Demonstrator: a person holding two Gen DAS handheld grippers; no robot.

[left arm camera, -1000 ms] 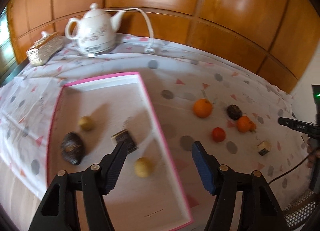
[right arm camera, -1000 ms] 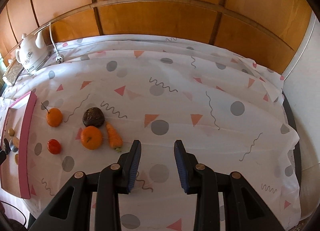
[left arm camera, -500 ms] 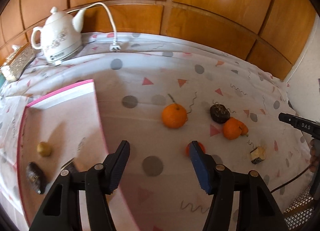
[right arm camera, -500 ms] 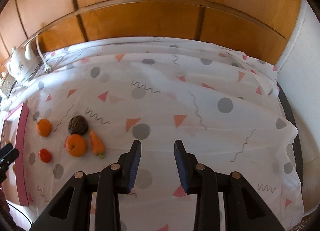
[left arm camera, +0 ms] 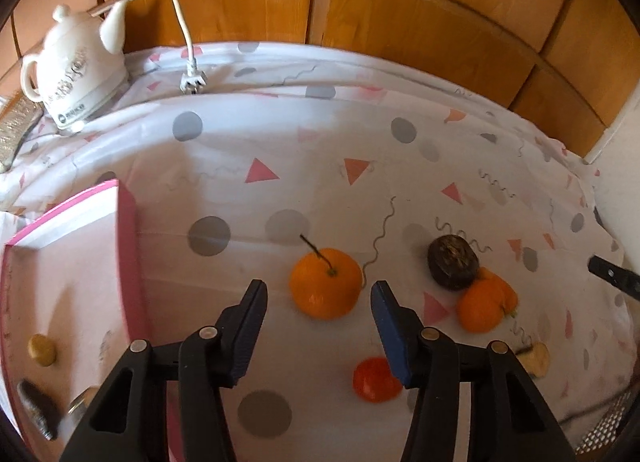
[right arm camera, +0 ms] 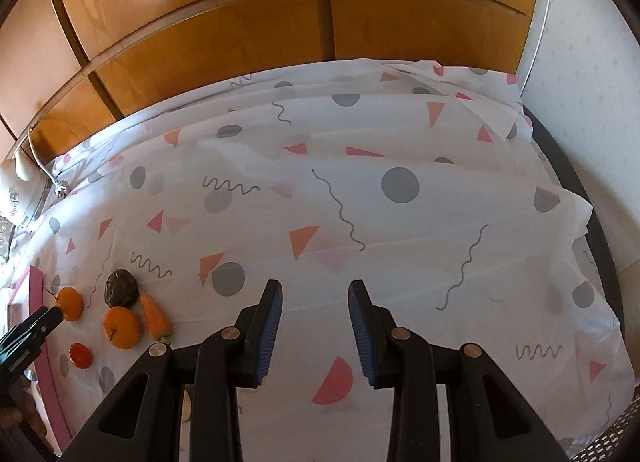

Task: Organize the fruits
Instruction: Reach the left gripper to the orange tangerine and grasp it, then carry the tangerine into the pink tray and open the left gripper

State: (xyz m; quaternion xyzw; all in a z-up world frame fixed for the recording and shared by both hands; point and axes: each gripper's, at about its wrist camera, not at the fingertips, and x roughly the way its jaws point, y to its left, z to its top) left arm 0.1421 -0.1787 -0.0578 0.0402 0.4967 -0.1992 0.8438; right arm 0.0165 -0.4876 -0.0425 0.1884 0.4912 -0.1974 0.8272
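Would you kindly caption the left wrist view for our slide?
Left gripper, jaws closing, nears a stemmed orange on the patterned tablecloth.

A stemmed orange [left arm camera: 325, 282] lies mid-tablecloth, near the pink tray [left arm camera: 129, 246]. A dark round fruit [left arm camera: 453, 260] touches another orange [left arm camera: 480, 309]; a small red fruit [left arm camera: 374, 378] sits nearer.

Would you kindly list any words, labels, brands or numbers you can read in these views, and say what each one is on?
Nothing can be read for certain.
Kettle: a round logo and a short word on its base, too blurred to read.
Kettle body: a grey floral pattern, no text.
Tablecloth: only dots, triangles and squiggles, no writing.
Fruits, tray and both grippers: no labels visible.
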